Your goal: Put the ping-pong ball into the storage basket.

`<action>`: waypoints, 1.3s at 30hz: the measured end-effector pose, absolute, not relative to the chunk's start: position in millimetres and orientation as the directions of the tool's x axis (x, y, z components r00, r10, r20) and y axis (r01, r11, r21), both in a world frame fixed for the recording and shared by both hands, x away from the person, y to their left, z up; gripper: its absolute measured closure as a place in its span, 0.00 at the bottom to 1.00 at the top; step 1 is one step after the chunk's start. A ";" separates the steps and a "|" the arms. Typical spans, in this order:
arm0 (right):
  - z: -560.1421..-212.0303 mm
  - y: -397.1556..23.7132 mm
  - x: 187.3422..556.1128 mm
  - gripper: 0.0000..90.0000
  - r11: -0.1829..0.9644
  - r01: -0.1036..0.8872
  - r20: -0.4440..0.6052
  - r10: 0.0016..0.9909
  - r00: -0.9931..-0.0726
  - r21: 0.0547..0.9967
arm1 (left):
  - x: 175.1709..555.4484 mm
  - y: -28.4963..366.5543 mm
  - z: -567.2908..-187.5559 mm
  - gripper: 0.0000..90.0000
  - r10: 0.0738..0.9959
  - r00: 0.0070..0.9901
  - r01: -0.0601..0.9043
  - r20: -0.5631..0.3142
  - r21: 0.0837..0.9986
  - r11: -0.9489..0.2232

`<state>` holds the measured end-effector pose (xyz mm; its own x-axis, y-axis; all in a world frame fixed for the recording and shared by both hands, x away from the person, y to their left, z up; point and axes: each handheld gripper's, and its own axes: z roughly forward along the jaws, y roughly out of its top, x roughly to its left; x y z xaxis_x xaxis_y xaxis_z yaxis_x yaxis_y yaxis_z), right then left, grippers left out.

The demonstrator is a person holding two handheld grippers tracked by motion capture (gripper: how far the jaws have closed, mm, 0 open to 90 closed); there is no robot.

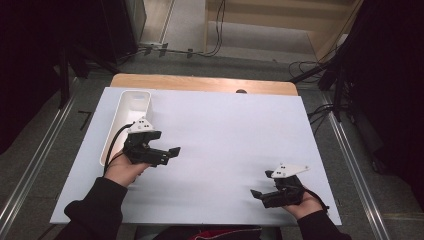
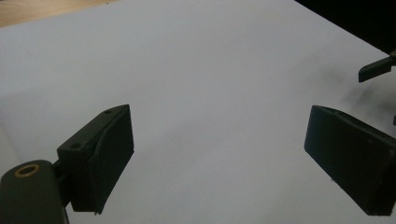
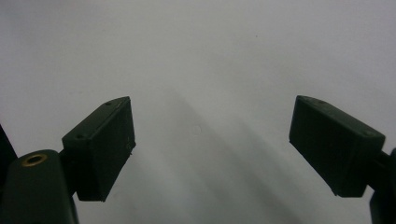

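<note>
My left gripper (image 1: pixel 170 155) hovers over the left part of the white table sheet (image 1: pixel 220 135), held by a hand in a dark sleeve, jaws pointing right. In the left gripper view its jaws stand wide apart around bare white surface, so the left gripper (image 2: pixel 219 158) is open and holds nothing. My right gripper (image 1: pixel 260 196) rests near the front right of the sheet, jaws pointing left. The right gripper (image 3: pixel 212 149) is open too, with only white sheet between its jaws. A jaw tip of the right gripper (image 2: pixel 376 70) shows at the right edge of the left gripper view.
A long white tray (image 1: pixel 131 107) lies along the sheet's left edge, just behind the left gripper, and looks empty. A wooden table edge (image 1: pixel 200 82) runs along the back. Cables and dark stands lie on the floor beyond and to the right.
</note>
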<state>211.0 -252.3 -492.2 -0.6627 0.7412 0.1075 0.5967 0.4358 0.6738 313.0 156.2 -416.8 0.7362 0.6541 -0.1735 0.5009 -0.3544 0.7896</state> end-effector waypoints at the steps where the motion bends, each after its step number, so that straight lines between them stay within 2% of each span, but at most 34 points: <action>1: -492.0 -252.4 210.9 0.14 0.435 0.597 0.107 0.742 -0.661 0.673 | 312.9 156.1 -417.1 0.09 0.649 0.740 0.500 -0.175 0.788 -0.358; 23: -491.8 -253.0 210.6 0.14 0.438 0.596 0.105 0.741 -0.664 0.673 | 307.0 147.3 -431.8 0.09 0.607 0.775 0.477 -0.178 0.795 -0.375; 39: -491.7 -253.1 210.5 0.14 0.438 0.595 0.105 0.741 -0.664 0.674 | 295.5 142.2 -442.8 0.09 0.559 0.819 0.411 -0.128 0.811 -0.417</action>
<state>210.5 -253.1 -491.7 -0.6636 0.7407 0.1051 0.5953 0.4378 0.6737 295.5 142.2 -442.8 0.8194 0.5588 -0.1276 0.4109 -0.4175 0.8105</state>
